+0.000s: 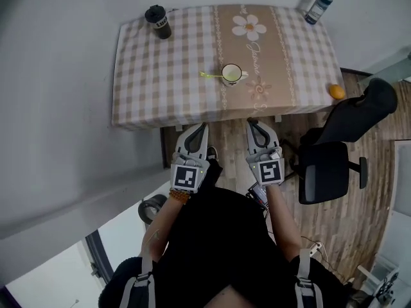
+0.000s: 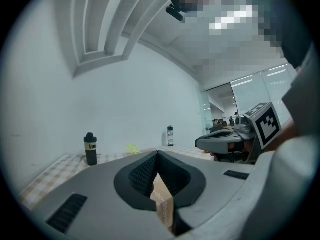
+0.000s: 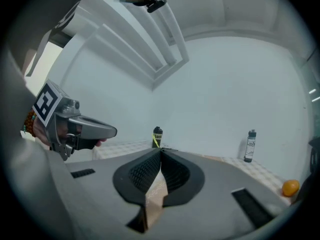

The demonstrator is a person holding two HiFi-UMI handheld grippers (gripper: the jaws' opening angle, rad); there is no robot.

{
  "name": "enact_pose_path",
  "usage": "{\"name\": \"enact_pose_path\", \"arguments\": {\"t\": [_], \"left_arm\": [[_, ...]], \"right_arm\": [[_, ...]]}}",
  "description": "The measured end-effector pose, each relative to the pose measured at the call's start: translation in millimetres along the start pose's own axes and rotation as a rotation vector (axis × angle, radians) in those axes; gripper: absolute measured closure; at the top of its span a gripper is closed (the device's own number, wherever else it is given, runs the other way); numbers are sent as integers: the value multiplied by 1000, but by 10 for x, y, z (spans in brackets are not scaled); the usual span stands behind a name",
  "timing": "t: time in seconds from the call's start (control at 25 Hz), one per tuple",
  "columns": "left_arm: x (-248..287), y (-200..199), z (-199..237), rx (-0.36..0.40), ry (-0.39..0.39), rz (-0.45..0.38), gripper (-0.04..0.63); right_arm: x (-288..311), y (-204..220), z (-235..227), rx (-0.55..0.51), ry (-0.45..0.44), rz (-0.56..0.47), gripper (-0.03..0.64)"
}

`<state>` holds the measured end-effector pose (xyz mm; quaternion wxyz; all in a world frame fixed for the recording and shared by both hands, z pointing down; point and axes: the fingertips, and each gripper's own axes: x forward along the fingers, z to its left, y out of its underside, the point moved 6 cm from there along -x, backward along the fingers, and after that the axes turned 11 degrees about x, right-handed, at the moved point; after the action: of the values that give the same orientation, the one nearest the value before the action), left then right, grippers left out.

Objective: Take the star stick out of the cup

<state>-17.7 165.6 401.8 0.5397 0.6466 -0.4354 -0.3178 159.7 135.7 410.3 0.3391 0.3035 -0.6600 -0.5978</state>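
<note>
A white cup stands near the middle of the checked table. The yellow-green star stick leans out of the cup to the left. Its star tip peeks over the jaws in the left gripper view, and a yellow sliver of the stick shows in the right gripper view. My left gripper and right gripper hover side by side just short of the table's near edge, both shut and holding nothing. The cup is hidden behind the jaws in both gripper views.
A black bottle stands at the table's far left corner, a clear bottle at the far right corner, and an orange at the near right edge. A black office chair stands right of me, and a white wall runs along my left.
</note>
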Motion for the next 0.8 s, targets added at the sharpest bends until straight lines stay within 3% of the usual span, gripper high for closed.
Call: {"name": "enact_pose_path", "arguments": {"t": [0.32,0.4,0.6,0.68,0.8], "left_arm": [[363,229,447,-43,18,-26,603],[401,276,580,-48,19,-32,603],[450,529,834,-92,0,-10,604],[467,559,907,-92,-10,3,603],[484,593,953,-83,-7,22,603]], "right_arm": [[509,46,-28,-190,8,95,614],[657,56,11,-230,0,113,571],[971,36,103,-353,-25,145,571],[1063,40,113,-388,-39,164,535],[1207,121,56,-433,-34,203,535]]}}
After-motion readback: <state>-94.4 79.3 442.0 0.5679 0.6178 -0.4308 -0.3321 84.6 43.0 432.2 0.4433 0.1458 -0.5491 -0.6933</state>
